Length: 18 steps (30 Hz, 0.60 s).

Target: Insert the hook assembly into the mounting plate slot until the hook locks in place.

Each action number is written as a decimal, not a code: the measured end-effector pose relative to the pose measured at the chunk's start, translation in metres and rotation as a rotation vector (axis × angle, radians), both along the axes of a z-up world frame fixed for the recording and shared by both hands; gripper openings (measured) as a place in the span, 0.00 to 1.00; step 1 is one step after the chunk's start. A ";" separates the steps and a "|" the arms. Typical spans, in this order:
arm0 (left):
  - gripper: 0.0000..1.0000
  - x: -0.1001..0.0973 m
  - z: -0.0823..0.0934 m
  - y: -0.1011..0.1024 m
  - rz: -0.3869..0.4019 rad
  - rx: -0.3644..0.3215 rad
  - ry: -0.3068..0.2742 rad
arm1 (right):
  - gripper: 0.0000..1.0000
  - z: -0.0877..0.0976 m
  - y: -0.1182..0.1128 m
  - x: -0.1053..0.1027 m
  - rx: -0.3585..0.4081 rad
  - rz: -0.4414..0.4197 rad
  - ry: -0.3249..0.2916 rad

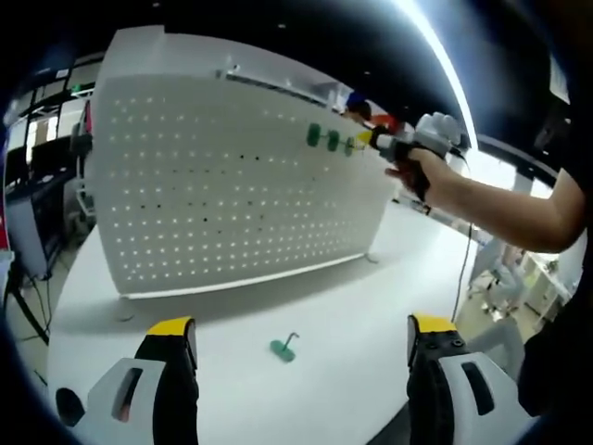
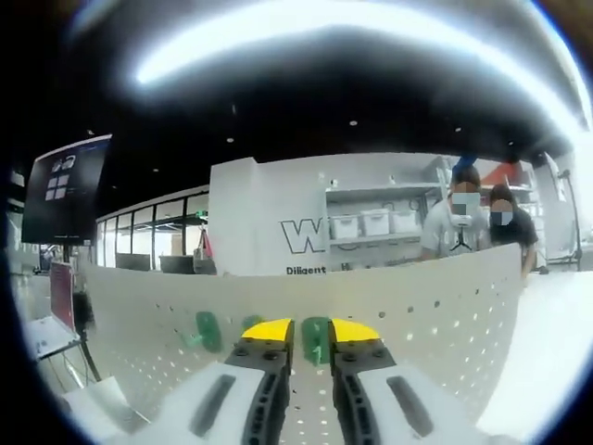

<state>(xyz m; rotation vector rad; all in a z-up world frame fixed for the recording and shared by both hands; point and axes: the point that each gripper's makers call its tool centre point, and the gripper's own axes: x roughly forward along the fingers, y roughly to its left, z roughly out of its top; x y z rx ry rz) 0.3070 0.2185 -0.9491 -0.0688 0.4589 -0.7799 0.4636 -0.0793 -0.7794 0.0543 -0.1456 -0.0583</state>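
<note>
A white perforated mounting plate [image 1: 232,176] stands upright on the white counter [image 1: 371,306]. In the left gripper view, the left tongs [image 1: 301,343] are held spread wide and empty above the counter. Between their tips, one green hook assembly [image 1: 283,349] is seen lying on the counter, well apart from the plate.

In the same view, the right tongs [image 1: 366,139] are held by a hand [image 1: 417,162] at the upper right part of the plate, just beside a row of green hooks [image 1: 329,140] already mounted there. In the right gripper view, these tongs [image 2: 309,338] are nearly pressed together, with a green hook [image 2: 315,339] in the narrow gap between the yellow tips. It seems to be pinched, but whether its pegs are already in the holes cannot be told.

Some risks can be judged from here. If the hook is pushed at a tilt, the pegs may miss the holes and no lock is reached. If the pinch is loosened too soon, the hook may fall behind the plate and be lost from view. The plate may also be shifted by hard pressing.
</note>
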 end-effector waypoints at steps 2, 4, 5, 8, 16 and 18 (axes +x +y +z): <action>0.95 -0.001 0.001 0.002 0.001 0.004 -0.003 | 0.13 0.003 -0.001 -0.004 -0.001 0.000 -0.003; 0.95 -0.001 0.001 0.003 0.006 0.006 -0.003 | 0.13 0.005 -0.003 -0.010 0.014 0.004 -0.001; 0.95 -0.001 0.001 0.004 0.009 0.006 0.000 | 0.13 0.004 -0.004 -0.013 0.032 0.006 0.003; 0.95 -0.003 0.001 0.004 0.010 0.006 0.001 | 0.14 -0.002 -0.002 -0.029 0.040 0.013 0.022; 0.95 -0.010 0.003 -0.001 0.000 0.004 -0.002 | 0.16 -0.023 -0.001 -0.060 0.045 0.029 0.082; 0.96 -0.014 0.001 -0.004 -0.007 0.009 0.005 | 0.17 -0.029 -0.001 -0.067 0.047 0.033 0.093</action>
